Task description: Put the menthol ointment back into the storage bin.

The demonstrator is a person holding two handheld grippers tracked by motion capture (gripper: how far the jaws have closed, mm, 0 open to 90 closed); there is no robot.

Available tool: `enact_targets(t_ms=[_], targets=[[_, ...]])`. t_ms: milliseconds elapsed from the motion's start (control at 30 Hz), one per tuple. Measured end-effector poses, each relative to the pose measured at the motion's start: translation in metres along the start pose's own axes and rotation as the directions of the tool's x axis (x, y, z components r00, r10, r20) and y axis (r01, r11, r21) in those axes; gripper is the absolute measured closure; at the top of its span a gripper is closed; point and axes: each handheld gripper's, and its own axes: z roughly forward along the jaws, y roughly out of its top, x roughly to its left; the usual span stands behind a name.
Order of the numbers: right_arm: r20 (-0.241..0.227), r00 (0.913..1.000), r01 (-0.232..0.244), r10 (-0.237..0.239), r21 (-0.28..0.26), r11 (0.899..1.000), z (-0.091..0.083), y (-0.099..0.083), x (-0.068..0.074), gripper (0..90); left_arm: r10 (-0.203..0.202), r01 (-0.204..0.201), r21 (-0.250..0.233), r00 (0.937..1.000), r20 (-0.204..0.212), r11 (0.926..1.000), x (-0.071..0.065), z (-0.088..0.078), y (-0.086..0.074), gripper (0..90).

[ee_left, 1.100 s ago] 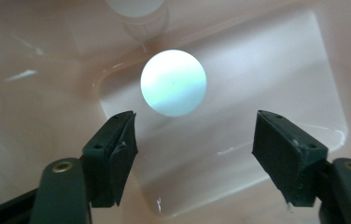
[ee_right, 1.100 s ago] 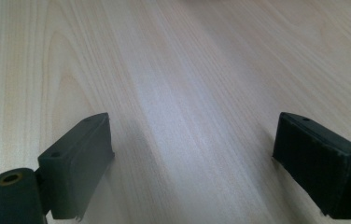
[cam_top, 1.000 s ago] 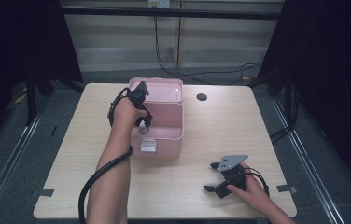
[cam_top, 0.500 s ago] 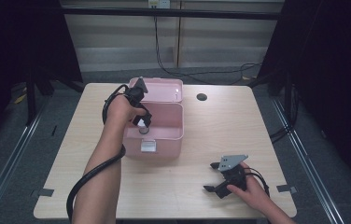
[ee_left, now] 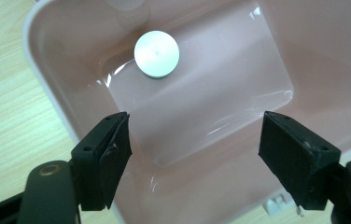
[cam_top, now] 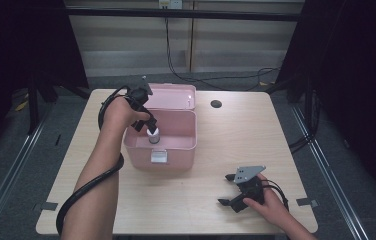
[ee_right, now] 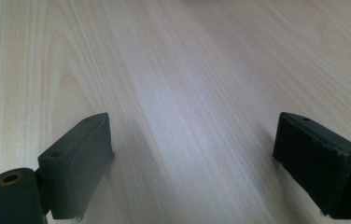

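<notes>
Surface [cam_top: 226,125]: pale wood-grain top with rounded corners, filling the middle of the high view; a small dark round hole [cam_top: 216,104] lies toward its upper centre. Pink box [cam_top: 173,145]: open plastic container standing left of centre on the surface, its lid [cam_top: 173,96] hinged back toward the upper edge, a white latch [cam_top: 159,157] on its near wall. Left claw [cam_top: 148,125]: held in the person's left hand [cam_top: 118,112] above the open box, pointing down into it; its jaws have just been opening and stand spread with nothing between them, pads clear of everything in the left gripper view [ee_left: 194,154]. Right claw [cam_top: 228,190]: held in the right hand [cam_top: 266,200] at the lower right of the high view, resting low on the surface well apart from the box; jaws spread, bare wood between them in the right gripper view [ee_right: 192,163]. Small bottle [ee_left: 157,53]: white round cap seen from above, standing upright on the box floor in the upper-left part of the left gripper view, beyond the jaw tips and untouched; in the high view [cam_top: 153,136] it sits just below the left claw.
</notes>
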Motion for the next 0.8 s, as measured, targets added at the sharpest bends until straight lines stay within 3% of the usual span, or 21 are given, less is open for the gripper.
enact_targets(t_ms=[800], targets=[[-0.001, 1.0000, -0.002, 0.002, 0.001, 1.000, 0.000, 0.000, 0.000, 11.0, -0.044, 0.044, -0.028, 0.9990, 0.006, 0.9986, 0.022, -0.039, -0.033, 24.9]])
